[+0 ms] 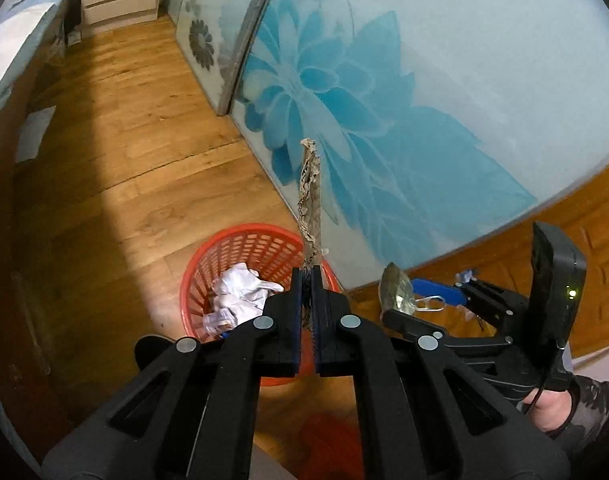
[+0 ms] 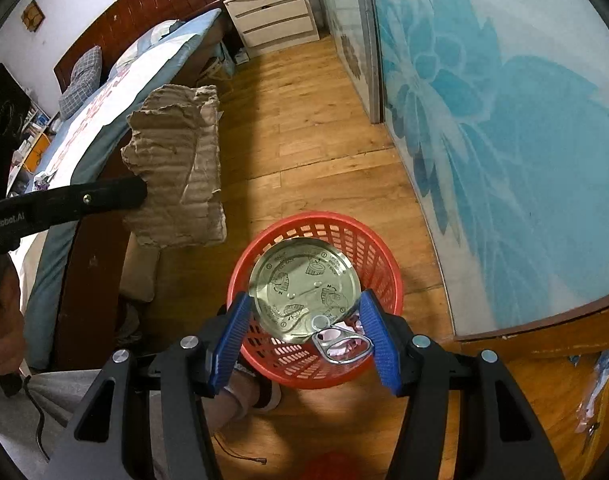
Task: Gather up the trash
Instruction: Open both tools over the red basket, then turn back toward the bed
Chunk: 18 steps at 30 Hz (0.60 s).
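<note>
Both hands are up over the red basket (image 2: 388, 256) w/ a piece of trash each, so this looks like the drop-off step. Left gripper (image 1: 309, 276) is clamped tight on a torn bit of cardboard (image 2: 176, 168), pinched by its lower edge so the rest sticks up past the jaws; from the left wrist cam you only see it edge-on, a thin ragged strip in front of the blue flower panel (image 1: 384, 120). It hangs beside the basket's rim, not quite over the middle yet, I'd say. Right gripper (image 2: 304, 320) has its blue pads spread fairly wide & pressed on opposite edges of a round can lid (image 2: 300, 284), pull-tab (image 2: 340, 344) dangling toward the cam. Gripping by the rim keeps the flat disc level & it sits right above the basket mouth, prob so it falls straight in once the jaws part. Crumpled white paper (image 1: 240, 292) is already inside the basket, so some collecting is done. Basket stands on the wood floor (image 2: 304, 140) near the panel, bed (image 2: 104, 100) on the other side. Next I'd guess: release lid first, then bring cardboard over the opening. Risk: cardboard is wide & could catch the rim.
</note>
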Motion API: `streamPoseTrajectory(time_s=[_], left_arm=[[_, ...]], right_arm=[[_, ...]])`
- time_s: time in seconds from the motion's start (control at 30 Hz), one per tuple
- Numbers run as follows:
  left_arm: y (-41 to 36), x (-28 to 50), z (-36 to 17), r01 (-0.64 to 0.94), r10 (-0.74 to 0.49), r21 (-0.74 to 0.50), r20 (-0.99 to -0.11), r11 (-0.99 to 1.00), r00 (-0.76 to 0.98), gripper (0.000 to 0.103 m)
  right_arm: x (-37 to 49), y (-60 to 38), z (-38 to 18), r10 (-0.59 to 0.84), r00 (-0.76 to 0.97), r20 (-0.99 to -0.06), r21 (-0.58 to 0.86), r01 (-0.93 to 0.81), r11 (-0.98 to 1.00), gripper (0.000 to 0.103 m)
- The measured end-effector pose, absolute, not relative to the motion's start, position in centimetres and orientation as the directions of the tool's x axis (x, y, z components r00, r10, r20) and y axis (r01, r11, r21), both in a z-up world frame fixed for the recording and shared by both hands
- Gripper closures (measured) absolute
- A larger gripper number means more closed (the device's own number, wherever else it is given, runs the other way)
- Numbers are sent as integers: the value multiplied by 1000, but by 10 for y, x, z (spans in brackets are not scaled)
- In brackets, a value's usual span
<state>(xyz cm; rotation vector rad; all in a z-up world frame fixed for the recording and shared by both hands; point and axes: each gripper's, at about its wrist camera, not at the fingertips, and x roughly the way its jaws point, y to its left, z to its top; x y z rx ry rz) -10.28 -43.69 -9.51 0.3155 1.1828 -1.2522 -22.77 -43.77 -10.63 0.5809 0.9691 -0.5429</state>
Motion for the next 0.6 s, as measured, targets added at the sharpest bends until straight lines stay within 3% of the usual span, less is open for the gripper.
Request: streamPoseTrajectory(time_s=[0.27, 0.3, 0.37, 0.4, 0.43, 0.6], left_arm=[[-428, -114, -94, 857, -546, -358, -830, 370, -111, 98], [-426, -113, -93, 858, -546, -352, -831, 375, -103, 91], [-421, -110, -92, 855, -555, -343, -828, 390, -78, 62], [-416, -107, -88, 843, -574, -350, -817, 408, -61, 41], [-412, -104, -85, 835, -585, -355, -810, 420, -50, 35], [-388, -89, -63, 816, -614, -334, -789, 473, 33, 35]], right_arm=[[-214, -432, -111, -175, 471, -864, 210, 654, 726, 43], [-214, -431, -110, -186, 470, -863, 200, 655, 729, 36], [-215, -430, -106, -244, 448, -860, 146, 674, 724, 28], [-215, -429, -104, -267, 435, -860, 120, 681, 723, 24], [-215, -428, -102, -272, 436, -858, 116, 680, 724, 24], [-210, -428, -95, -258, 463, -848, 151, 678, 719, 20]])
